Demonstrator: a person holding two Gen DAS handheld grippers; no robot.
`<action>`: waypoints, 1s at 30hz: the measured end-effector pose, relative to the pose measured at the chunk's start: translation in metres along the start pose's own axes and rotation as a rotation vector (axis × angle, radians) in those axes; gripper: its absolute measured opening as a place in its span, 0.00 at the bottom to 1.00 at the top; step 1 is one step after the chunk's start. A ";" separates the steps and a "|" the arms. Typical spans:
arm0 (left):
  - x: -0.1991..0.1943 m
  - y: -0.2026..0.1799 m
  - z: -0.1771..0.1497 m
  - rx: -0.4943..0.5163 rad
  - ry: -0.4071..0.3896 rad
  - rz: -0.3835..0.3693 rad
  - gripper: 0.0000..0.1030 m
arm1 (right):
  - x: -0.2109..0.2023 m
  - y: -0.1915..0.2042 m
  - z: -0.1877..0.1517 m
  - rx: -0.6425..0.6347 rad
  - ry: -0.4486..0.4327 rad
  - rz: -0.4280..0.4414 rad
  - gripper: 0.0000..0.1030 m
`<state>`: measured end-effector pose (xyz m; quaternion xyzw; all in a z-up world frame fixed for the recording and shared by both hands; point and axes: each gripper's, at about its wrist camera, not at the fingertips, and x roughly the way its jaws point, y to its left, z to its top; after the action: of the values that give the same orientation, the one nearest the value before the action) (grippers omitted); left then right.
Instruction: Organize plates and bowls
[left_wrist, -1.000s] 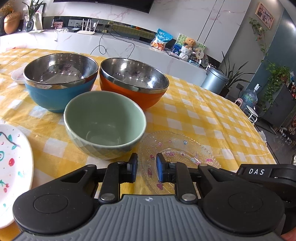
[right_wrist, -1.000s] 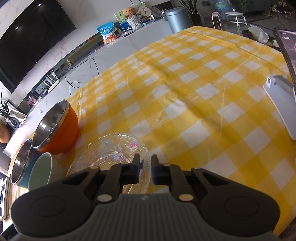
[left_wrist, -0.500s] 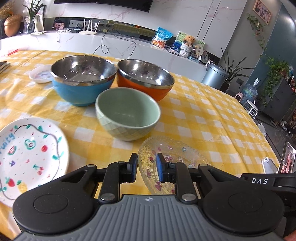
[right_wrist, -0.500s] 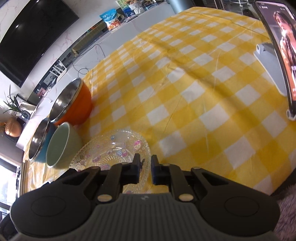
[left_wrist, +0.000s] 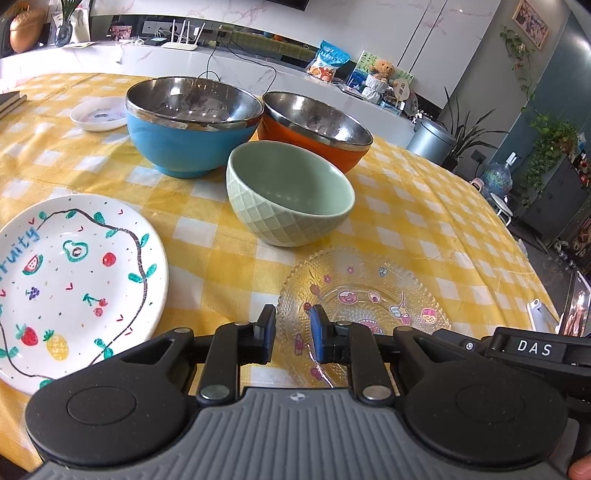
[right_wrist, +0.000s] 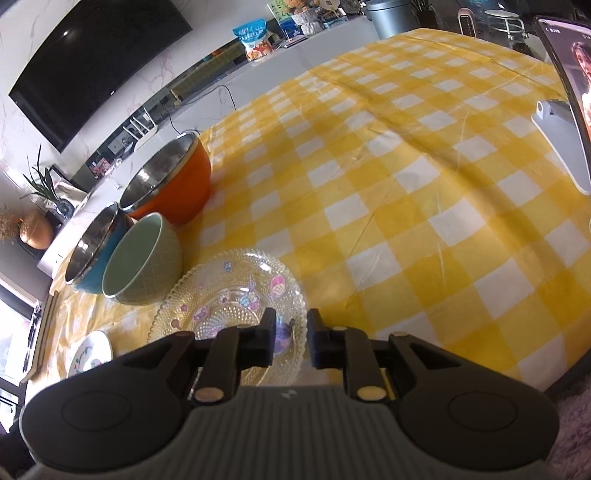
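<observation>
Left wrist view: the left gripper (left_wrist: 292, 334) hangs over the near rim of the clear glass plate (left_wrist: 364, 295), jaws parted by a narrow gap and holding nothing. At twelve o'clock from it sits the green bowl (left_wrist: 290, 195); behind that, the blue bowl (left_wrist: 190, 127) at eleven and the orange bowl (left_wrist: 317, 129) at one, those two close together, possibly touching. The painted fruit plate (left_wrist: 74, 280) lies at nine o'clock, and a small white dish (left_wrist: 99, 114) sits far back at ten.

The right wrist view shows the right gripper (right_wrist: 290, 338) over the same glass plate's near edge, jaws likewise slightly apart and empty, with a phone on a stand (right_wrist: 565, 110) at two o'clock on the yellow checked tabletop (right_wrist: 406, 177).

The main risk, as I judge it, is the glass plate: it lies flat, thin-rimmed and slick, so a pinch on the edge could slip or tip it. Both grippers crowd one rim and could knock each other. The green bowl stands just beside the plate's far edge, so a forward shove would bump it into the steel bowls.
</observation>
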<state>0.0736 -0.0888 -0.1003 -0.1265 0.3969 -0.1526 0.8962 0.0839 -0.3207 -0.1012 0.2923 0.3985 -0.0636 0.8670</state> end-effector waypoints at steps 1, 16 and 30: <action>0.000 0.001 0.000 -0.007 -0.004 -0.007 0.21 | 0.001 -0.001 0.001 0.004 -0.006 0.004 0.17; -0.005 0.006 0.000 -0.013 -0.023 -0.025 0.15 | 0.000 -0.004 0.001 0.050 -0.027 0.012 0.07; -0.050 0.021 0.005 0.007 -0.055 0.015 0.15 | -0.015 0.015 -0.012 0.060 0.010 0.084 0.06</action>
<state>0.0489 -0.0502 -0.0712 -0.1246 0.3725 -0.1439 0.9083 0.0713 -0.3040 -0.0898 0.3352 0.3880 -0.0375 0.8577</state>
